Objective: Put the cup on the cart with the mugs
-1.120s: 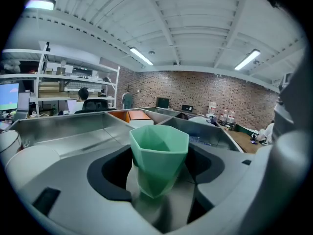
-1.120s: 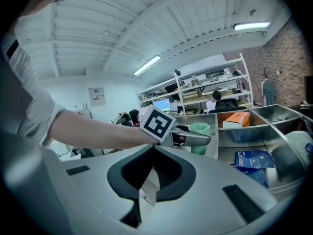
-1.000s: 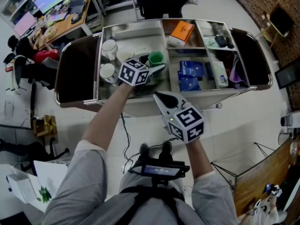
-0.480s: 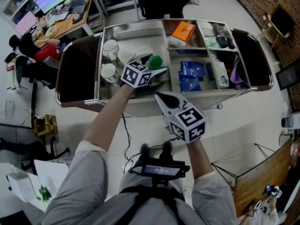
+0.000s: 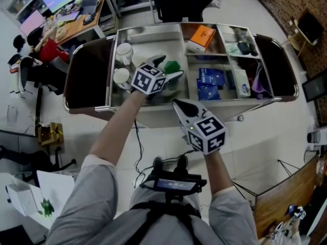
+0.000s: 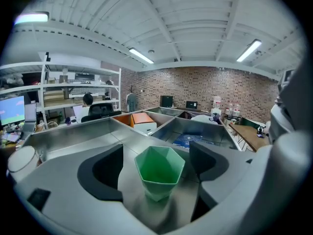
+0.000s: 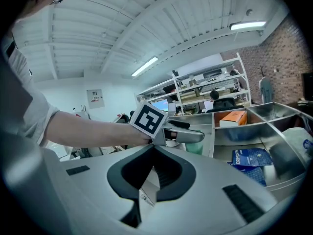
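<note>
A green faceted cup (image 5: pixel 172 65) stands upright on the steel floor of the cart (image 5: pixel 148 32), in the left compartment. White mugs (image 5: pixel 124 51) sit to its left in the same compartment. My left gripper (image 5: pixel 169 69) is open around the cup. In the left gripper view the cup (image 6: pixel 159 169) stands between the dark pads (image 6: pixel 105 173), with a gap on each side. A white mug (image 6: pixel 22 158) shows at the far left. My right gripper (image 5: pixel 177 104) hangs in front of the cart's near edge, shut with nothing in it (image 7: pixel 152 149).
An orange box (image 5: pixel 203 34) and blue packets (image 5: pixel 209 83) fill the cart's middle compartments, with small items at the right. Dark trays (image 5: pixel 84 75) flank both ends. A desk with monitors (image 5: pixel 61 4) and a seated person stand at the upper left.
My left gripper's jaws have spread away from the green cup, which stays standing on the cart floor. The right gripper has barely moved.
</note>
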Tool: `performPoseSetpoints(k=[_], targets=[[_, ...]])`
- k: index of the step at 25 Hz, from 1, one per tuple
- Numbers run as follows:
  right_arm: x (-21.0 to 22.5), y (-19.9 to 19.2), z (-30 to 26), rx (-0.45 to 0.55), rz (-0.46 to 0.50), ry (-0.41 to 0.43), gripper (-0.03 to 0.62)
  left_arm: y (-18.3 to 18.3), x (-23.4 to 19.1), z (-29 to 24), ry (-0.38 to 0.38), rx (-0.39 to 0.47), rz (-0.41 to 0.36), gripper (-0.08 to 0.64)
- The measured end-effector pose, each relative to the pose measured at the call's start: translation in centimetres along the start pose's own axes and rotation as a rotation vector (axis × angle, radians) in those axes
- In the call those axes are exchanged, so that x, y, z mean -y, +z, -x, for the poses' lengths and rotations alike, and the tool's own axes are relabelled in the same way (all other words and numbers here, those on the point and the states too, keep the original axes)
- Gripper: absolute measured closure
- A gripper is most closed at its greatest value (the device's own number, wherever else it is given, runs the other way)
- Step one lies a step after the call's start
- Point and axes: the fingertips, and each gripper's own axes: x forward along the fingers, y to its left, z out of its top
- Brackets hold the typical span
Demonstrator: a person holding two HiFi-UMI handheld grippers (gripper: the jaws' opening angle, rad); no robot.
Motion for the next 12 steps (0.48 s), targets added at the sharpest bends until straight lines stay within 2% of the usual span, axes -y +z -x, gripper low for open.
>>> performPoseSetpoints(k=[6, 12], targets=[[0.3, 0.1, 0.6, 0.009, 0.004, 0.006, 0.584, 1.4, -0.1, 3.1, 0.054, 0.024, -0.013, 0.146], [0.2, -0.1, 1.7, 0.009, 0.02, 0.028, 0.584, 2.8, 1.3, 8.3, 0.122, 0.078, 0.013, 0.148]])
